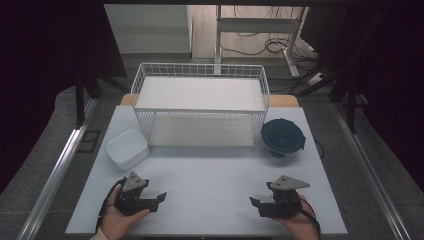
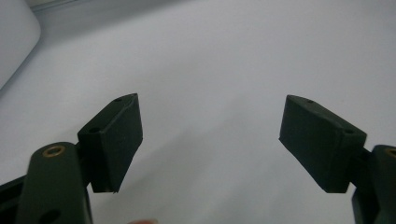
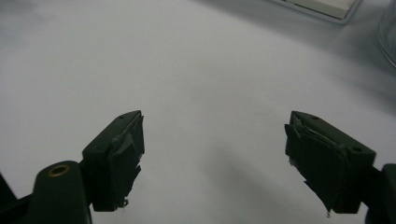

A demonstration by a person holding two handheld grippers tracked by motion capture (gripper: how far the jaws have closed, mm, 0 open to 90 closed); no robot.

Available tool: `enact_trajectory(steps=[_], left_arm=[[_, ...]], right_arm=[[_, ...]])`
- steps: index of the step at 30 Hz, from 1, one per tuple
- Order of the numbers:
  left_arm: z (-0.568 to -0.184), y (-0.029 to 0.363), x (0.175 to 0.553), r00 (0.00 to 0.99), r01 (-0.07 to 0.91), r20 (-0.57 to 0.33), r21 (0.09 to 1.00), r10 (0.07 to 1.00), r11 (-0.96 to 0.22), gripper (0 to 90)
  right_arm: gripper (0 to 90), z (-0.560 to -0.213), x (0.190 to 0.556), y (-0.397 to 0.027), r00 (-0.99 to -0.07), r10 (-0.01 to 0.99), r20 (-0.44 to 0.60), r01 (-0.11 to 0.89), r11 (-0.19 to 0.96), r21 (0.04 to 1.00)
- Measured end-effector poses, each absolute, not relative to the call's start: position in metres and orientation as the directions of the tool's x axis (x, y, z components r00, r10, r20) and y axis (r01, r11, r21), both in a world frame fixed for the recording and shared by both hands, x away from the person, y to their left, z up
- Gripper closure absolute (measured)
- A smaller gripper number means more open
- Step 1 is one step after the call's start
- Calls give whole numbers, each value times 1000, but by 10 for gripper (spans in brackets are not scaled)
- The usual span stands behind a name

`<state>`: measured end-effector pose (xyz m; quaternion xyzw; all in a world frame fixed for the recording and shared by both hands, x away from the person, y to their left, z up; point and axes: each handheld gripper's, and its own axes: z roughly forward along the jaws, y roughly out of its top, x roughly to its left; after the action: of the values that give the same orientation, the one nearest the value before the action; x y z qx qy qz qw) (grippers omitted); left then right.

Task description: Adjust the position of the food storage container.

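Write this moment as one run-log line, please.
left gripper: open, empty | right gripper: open, empty | white container, dark round container: untouched beside wire rack

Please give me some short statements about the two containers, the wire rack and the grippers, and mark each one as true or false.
1. The white container stands left of the wire rack. True.
2. The dark round container sits on the rack's upper shelf. False: it stands on the table, right of the rack.
3. The left gripper is open and holds nothing. True.
4. The right gripper is shut on the dark round container. False: its jaws stand open and empty, apart from the container.
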<state>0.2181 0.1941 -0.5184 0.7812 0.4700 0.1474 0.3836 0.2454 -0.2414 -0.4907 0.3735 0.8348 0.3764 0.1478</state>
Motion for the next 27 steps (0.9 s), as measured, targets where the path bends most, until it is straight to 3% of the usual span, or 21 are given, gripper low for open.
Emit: enact_trajectory(steps=[16,27], left_arm=[[-516,193,216,528,608,-140,751,838,-258,208],[-514,192,216,552,598,-146,756,821,-268,206]], right_arm=[[305,-481,259,-240,-688,724,39,530,466,708],[410,-425,307,-261,-608,792,-47,549,464,695]])
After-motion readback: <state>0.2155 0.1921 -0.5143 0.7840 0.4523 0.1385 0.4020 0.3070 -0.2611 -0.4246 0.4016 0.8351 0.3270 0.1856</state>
